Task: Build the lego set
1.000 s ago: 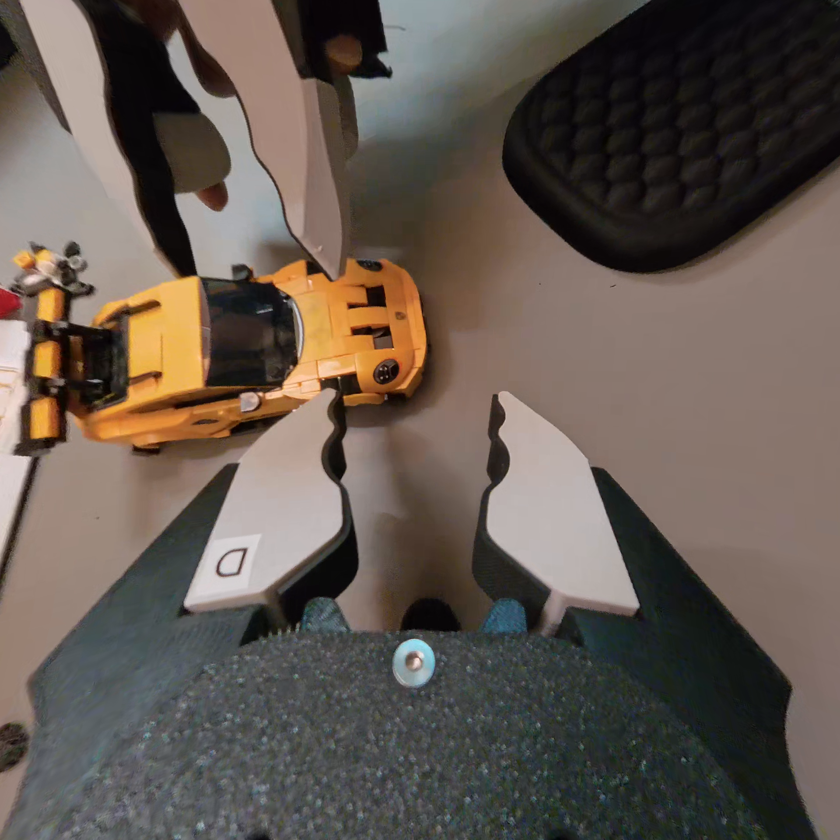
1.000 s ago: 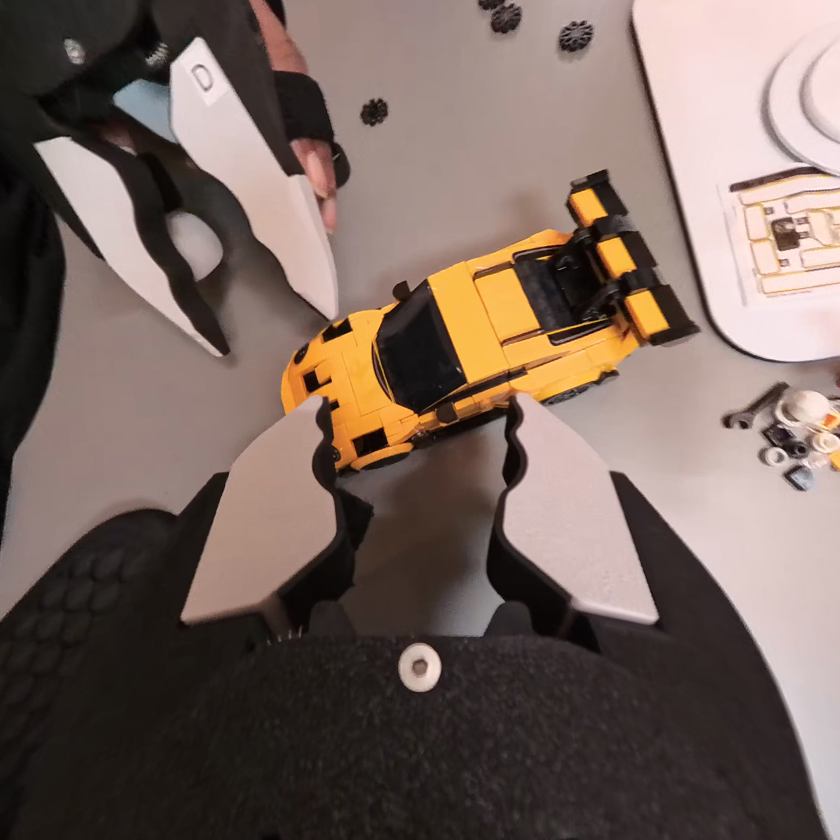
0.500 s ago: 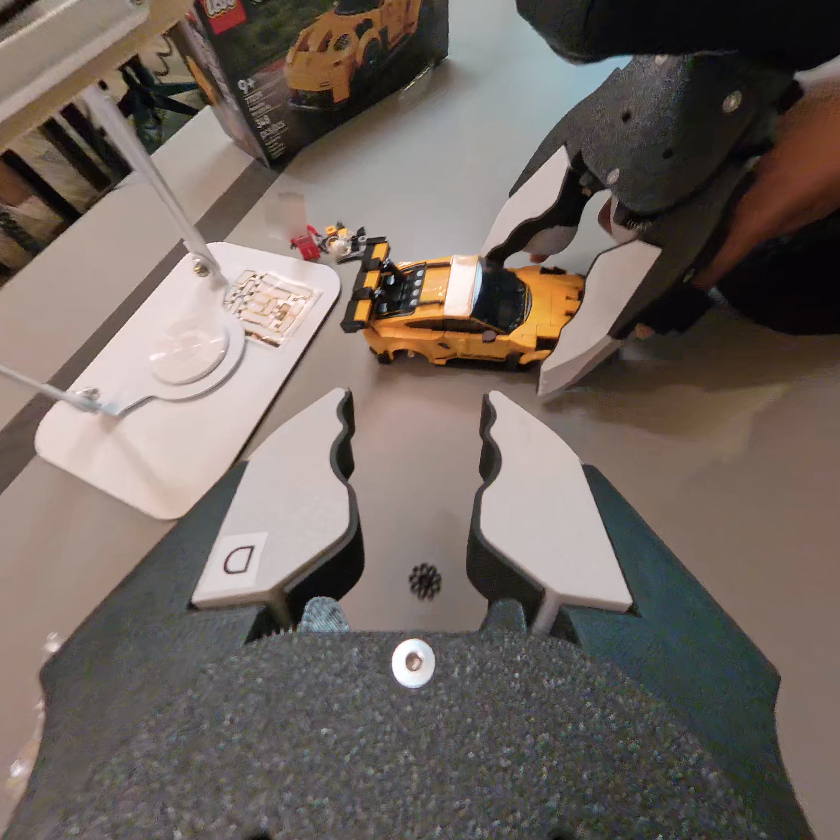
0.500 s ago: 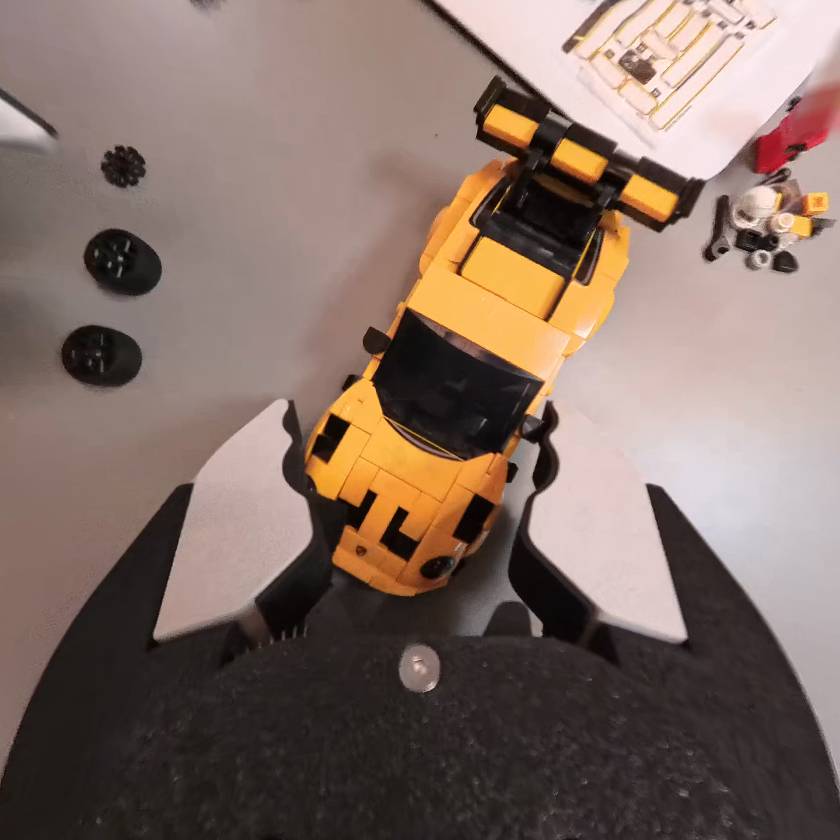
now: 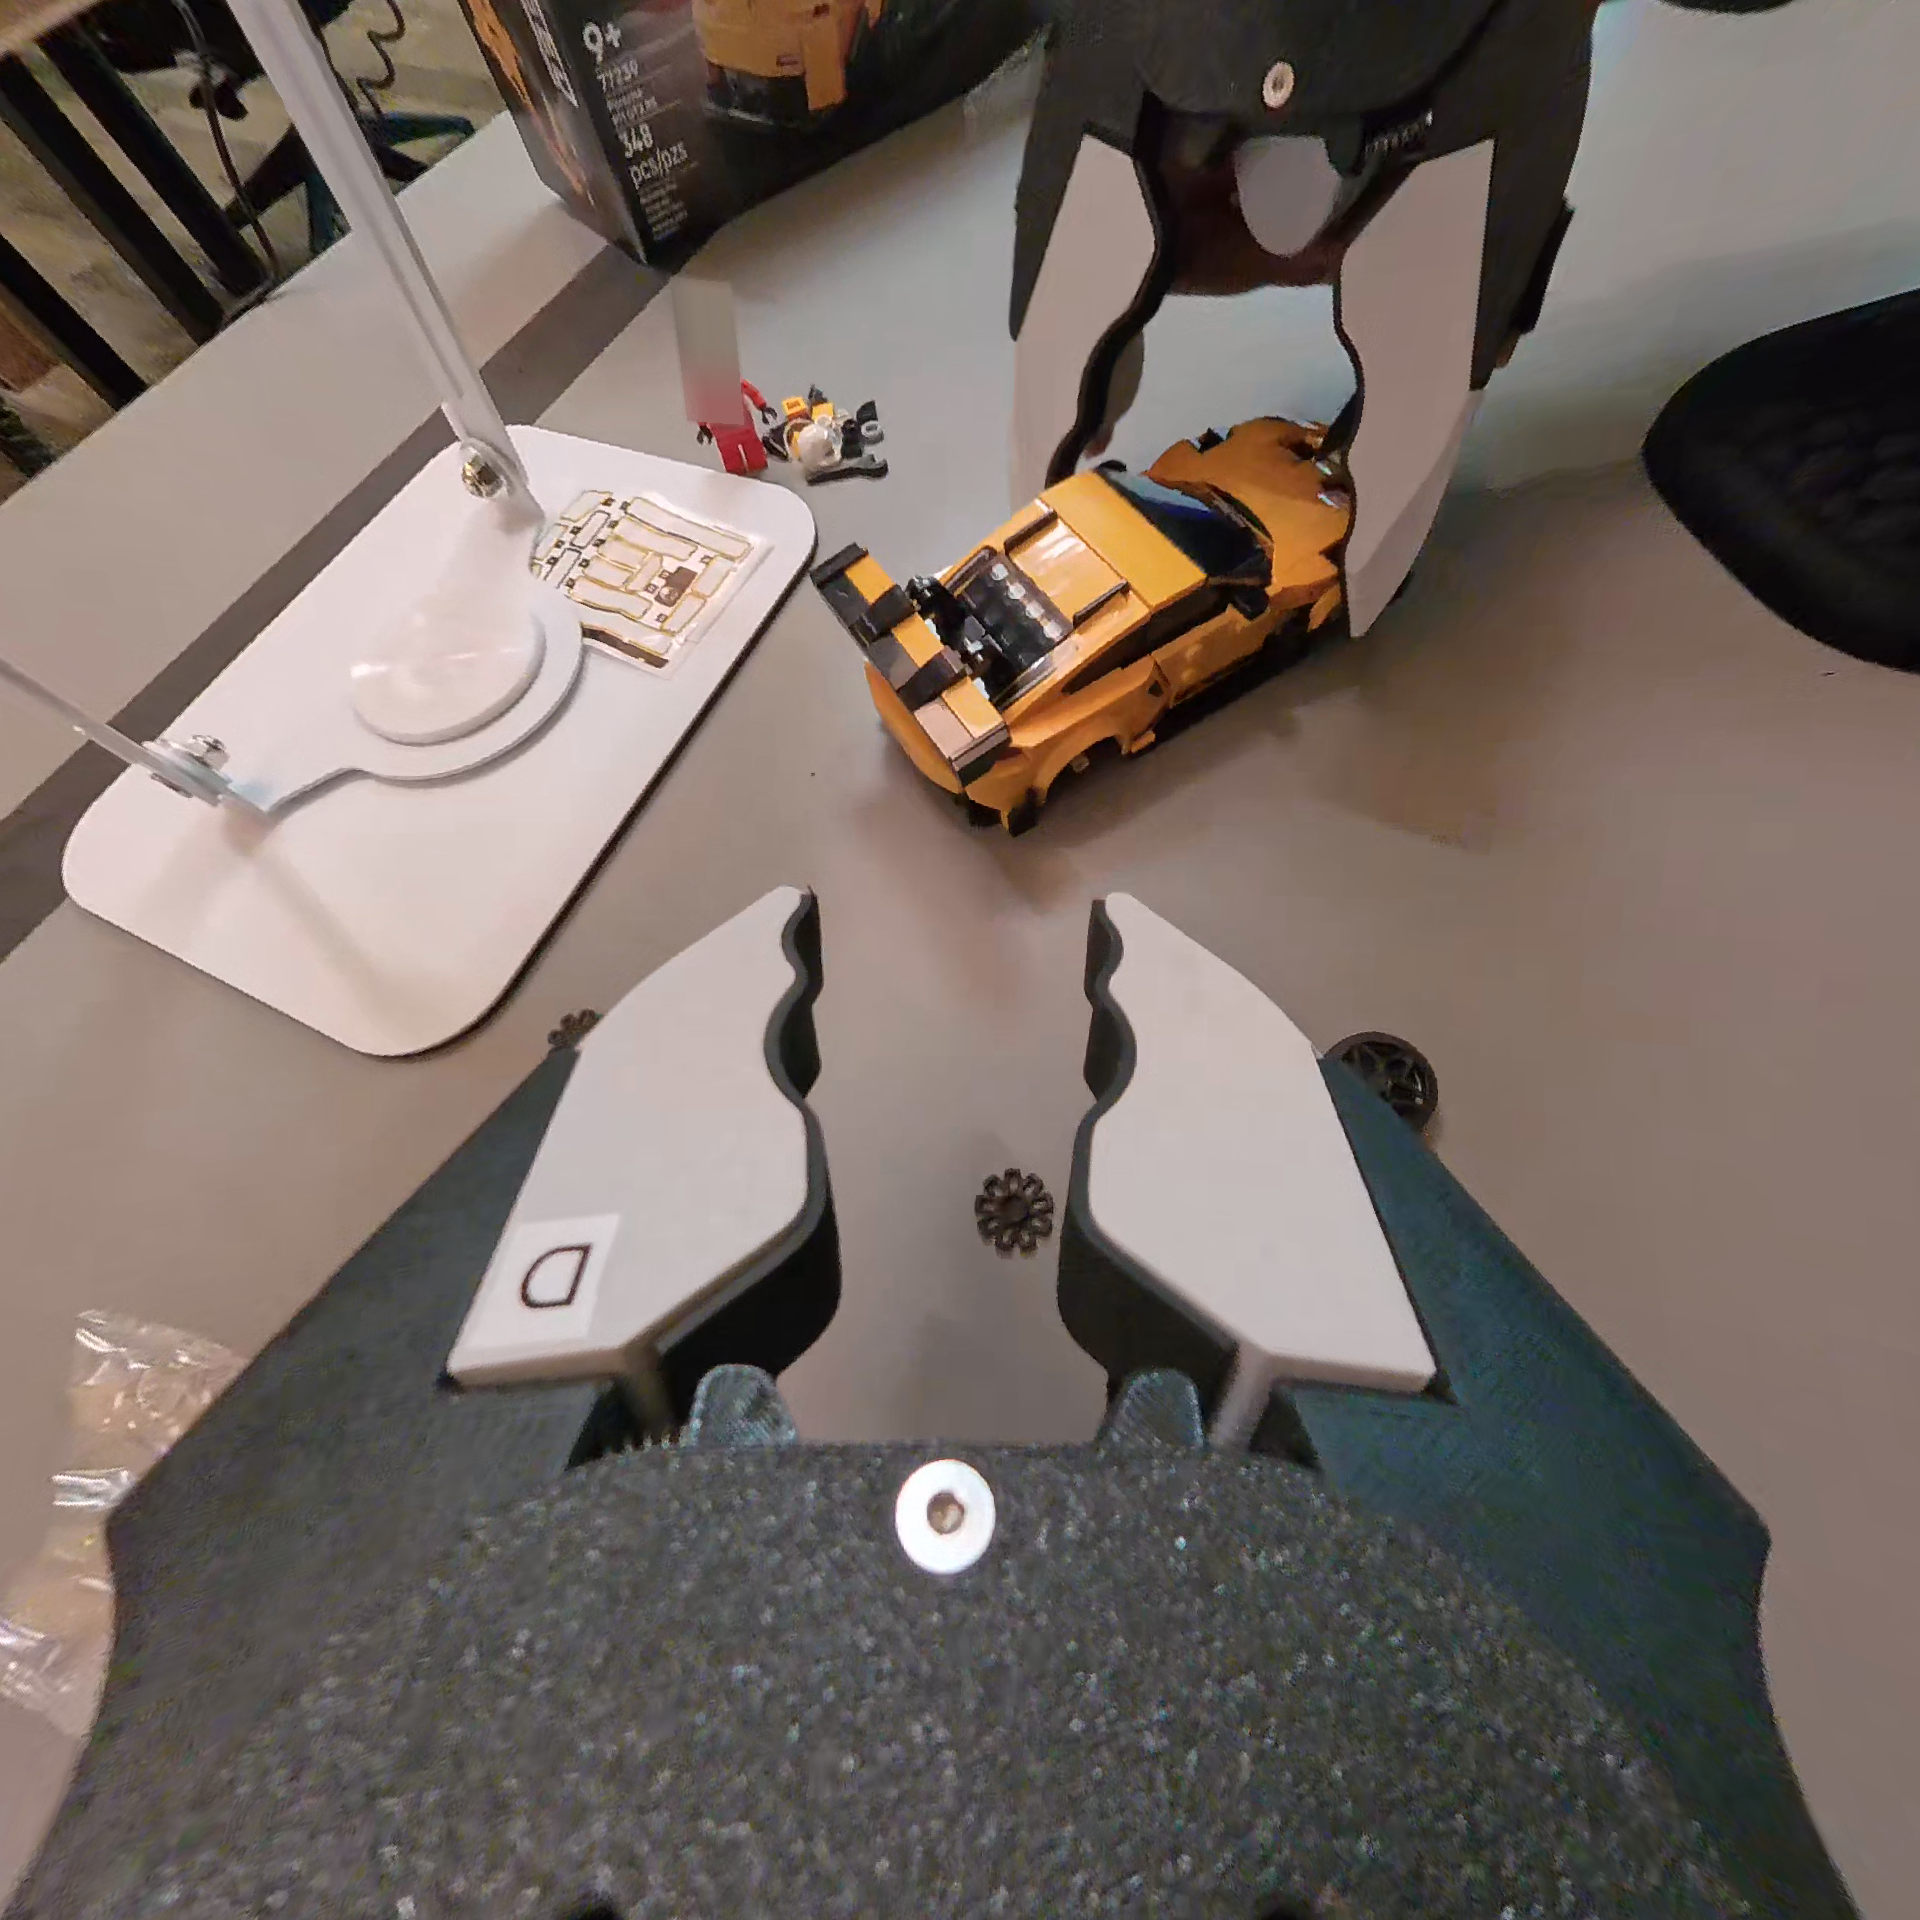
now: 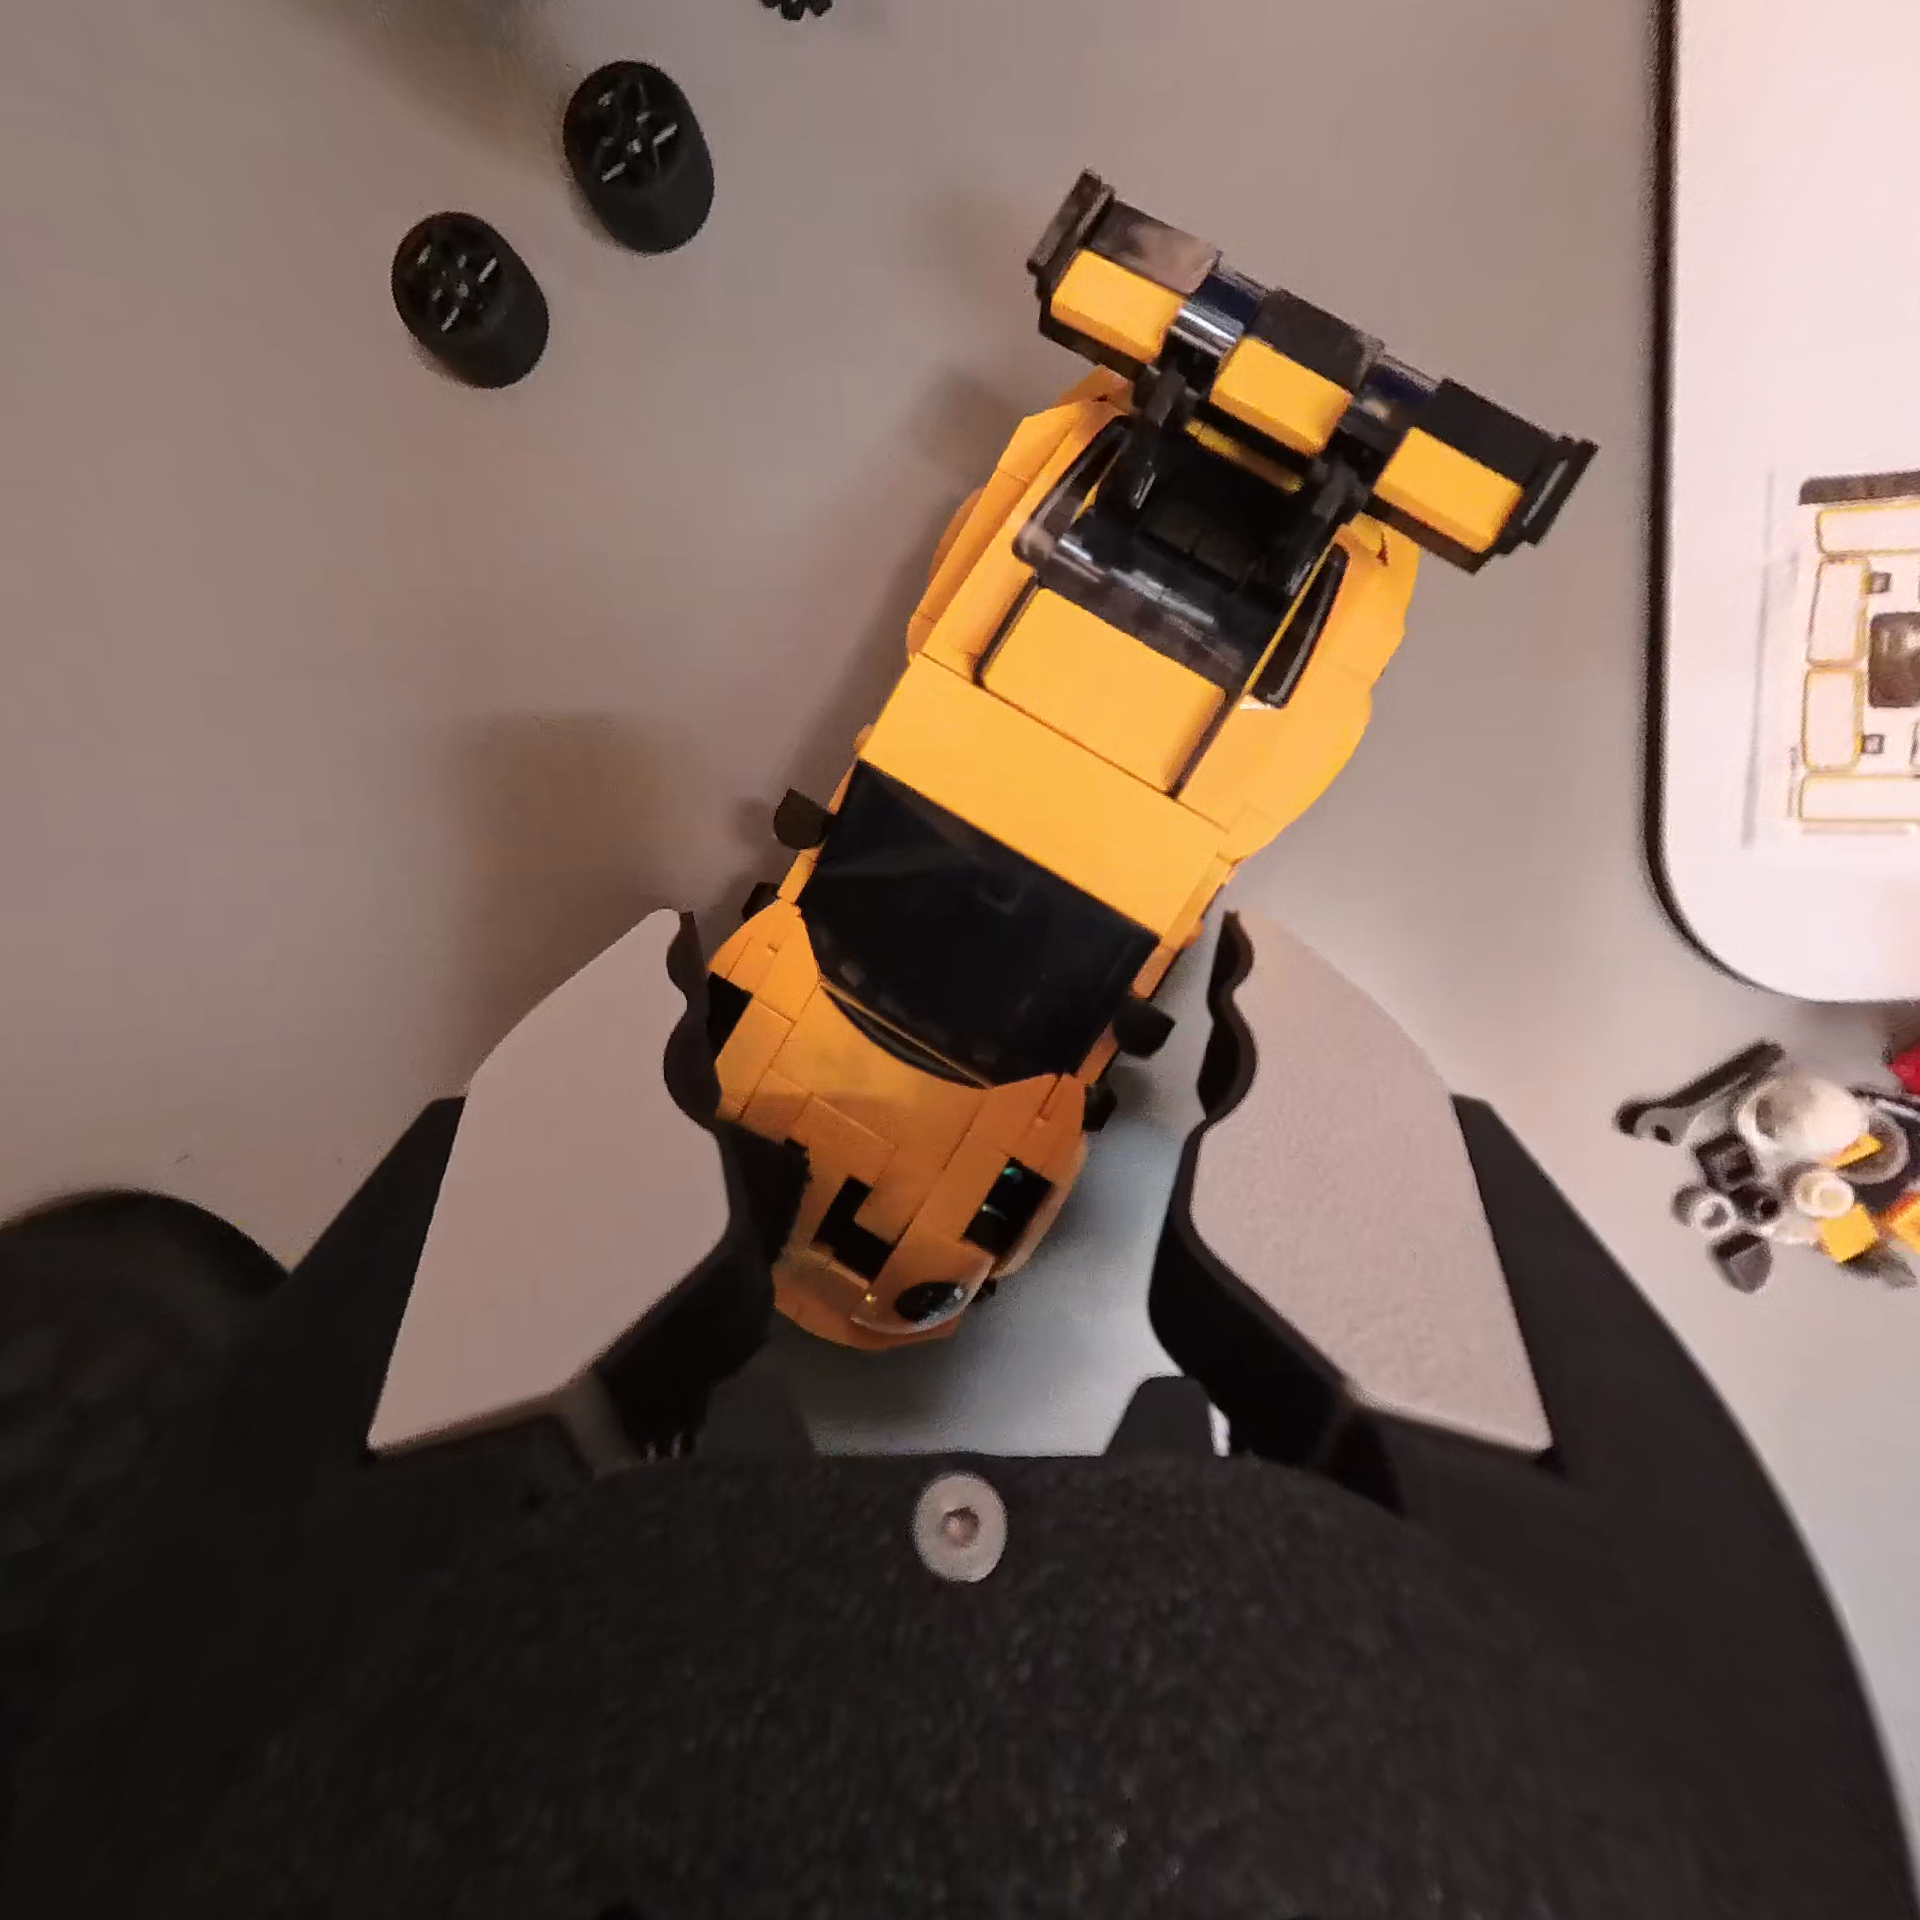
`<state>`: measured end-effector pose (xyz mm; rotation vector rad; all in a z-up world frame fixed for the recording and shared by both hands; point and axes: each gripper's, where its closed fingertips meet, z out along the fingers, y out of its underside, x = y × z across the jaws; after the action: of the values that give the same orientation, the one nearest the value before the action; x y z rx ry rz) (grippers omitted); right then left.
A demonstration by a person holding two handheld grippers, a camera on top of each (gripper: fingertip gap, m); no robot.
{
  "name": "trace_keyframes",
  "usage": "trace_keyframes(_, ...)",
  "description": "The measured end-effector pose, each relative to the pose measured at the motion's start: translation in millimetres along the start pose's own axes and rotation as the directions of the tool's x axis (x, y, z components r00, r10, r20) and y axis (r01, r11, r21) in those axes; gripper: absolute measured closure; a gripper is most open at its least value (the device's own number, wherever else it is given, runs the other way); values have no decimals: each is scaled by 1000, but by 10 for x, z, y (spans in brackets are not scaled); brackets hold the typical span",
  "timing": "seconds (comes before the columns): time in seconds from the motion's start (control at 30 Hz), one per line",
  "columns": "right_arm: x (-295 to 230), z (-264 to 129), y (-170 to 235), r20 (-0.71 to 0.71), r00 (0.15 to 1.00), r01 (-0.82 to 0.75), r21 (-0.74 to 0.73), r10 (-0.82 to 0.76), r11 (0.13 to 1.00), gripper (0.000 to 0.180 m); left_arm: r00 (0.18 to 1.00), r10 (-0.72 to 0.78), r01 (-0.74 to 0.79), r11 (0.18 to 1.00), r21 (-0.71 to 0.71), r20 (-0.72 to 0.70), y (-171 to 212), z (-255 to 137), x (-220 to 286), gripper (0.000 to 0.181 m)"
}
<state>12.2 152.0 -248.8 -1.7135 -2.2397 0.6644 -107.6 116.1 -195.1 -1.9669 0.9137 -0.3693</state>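
Yellow lego car [image 6: 1049,831] at frame centre on grey table [image 6: 312,623], no wheels fitted, nose between spread jaws of right gripper [image 6: 951,940]; left finger touching, right finger apart. Two loose black wheels [image 6: 468,296] upper left, white stand base [image 6: 1808,260] upper right. Left gripper [image 5: 951,909] open, empty, over a small black rim piece [image 5: 1013,1208].

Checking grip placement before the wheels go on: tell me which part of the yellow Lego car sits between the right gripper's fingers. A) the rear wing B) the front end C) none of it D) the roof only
B: in the right wrist view the right gripper straddles the nose of the yellow Lego car, while the rear wing points away beyond the fingertips.
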Motion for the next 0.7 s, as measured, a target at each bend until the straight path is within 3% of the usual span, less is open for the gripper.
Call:
trace_keyframes(0.1, 7, -28, -82, -5, 999, -32, 46, 32, 998, 84, 1000, 0, 0, 1000, -20, -1, 54, 55, 4, 132)
trace_keyframes(0.2, 64, -187, -108, -113, 984, -123, 123, 137, 985, 82, 1000, -1, 1, 1000, -26, 4, 77, 86, -8, 133)
trace_keyframes(0.43, -183, -306, 160, -343, 849, -335, 239, 402, 911, 81, 1000, 9, -9, 1000, -21, 10, 69, 148, -18, 133)
trace_keyframes(0.57, -214, -152, 270, -339, 843, -348, 250, 418, 904, 80, 1000, 14, -14, 1000, 11, 6, 34, 150, 13, 134)
trace_keyframes(0.7, -131, -110, 319, -356, 867, -281, 229, 349, 932, 91, 1000, -15, 15, 999, 52, 7, 2, 157, -27, 137)
